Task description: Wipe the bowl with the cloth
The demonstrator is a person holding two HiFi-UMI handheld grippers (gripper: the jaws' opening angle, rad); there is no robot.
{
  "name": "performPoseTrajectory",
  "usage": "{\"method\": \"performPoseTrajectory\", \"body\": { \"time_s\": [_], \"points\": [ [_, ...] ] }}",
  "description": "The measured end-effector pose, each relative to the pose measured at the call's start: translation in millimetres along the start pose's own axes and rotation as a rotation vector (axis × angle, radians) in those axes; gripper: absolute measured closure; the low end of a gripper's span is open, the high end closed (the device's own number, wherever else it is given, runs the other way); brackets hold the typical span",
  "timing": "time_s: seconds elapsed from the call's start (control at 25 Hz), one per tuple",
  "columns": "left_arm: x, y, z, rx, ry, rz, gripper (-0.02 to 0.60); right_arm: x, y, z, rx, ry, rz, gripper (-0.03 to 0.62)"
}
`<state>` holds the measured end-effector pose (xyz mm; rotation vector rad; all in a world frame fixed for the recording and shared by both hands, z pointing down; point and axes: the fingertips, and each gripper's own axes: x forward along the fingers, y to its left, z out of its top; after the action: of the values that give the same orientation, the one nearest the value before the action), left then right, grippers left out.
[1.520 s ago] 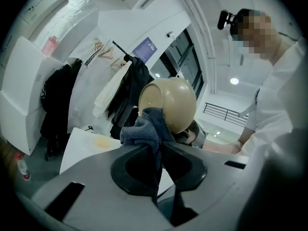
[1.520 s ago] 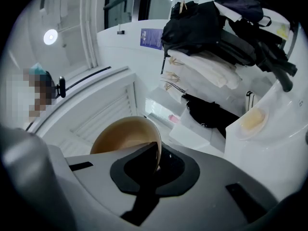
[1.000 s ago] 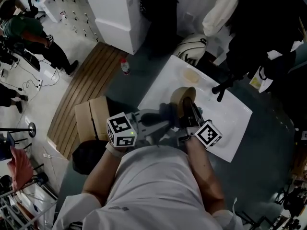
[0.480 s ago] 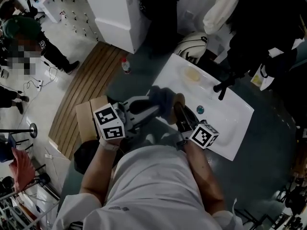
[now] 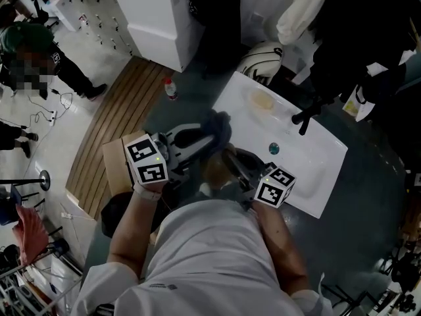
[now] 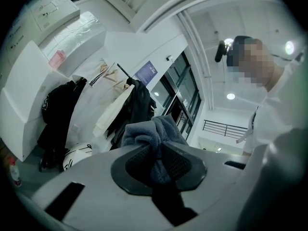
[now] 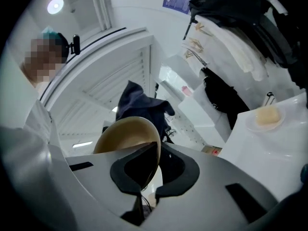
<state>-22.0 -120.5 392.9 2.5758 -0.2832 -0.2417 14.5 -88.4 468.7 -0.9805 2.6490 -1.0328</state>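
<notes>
head camera looks steeply down; both gripper cameras tilt upward, sharing cloth [image 6: 155, 134] and hanging coats [image 6: 138, 100].

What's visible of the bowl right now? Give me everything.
The bowl is tan, round and smooth, with a thin rim and no markings that show. The right tongs are shut on its rim, one jaw on either side of the wall. They hold it tilted on edge in the air near the person's chest, off the white sink. The dark cloth, pinched in the left tongs, sits just past its upper edge. Whether they touch cannot be told.
</notes>
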Motion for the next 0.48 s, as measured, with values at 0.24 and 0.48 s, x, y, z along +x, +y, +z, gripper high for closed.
{"method": "performPoseTrajectory", "body": {
  "time_s": [0.24,0.48],
  "points": [
    [3,-4,-6,-0.049,-0.003,-0.054,0.522,8,33,0,-0.032,0.046,0.158,0.563],
    [-3,-9,-9,-0.055,0.011,-0.106,0.522,7,42,1,0.026,0.049,0.235,0.563]
  ]
}}
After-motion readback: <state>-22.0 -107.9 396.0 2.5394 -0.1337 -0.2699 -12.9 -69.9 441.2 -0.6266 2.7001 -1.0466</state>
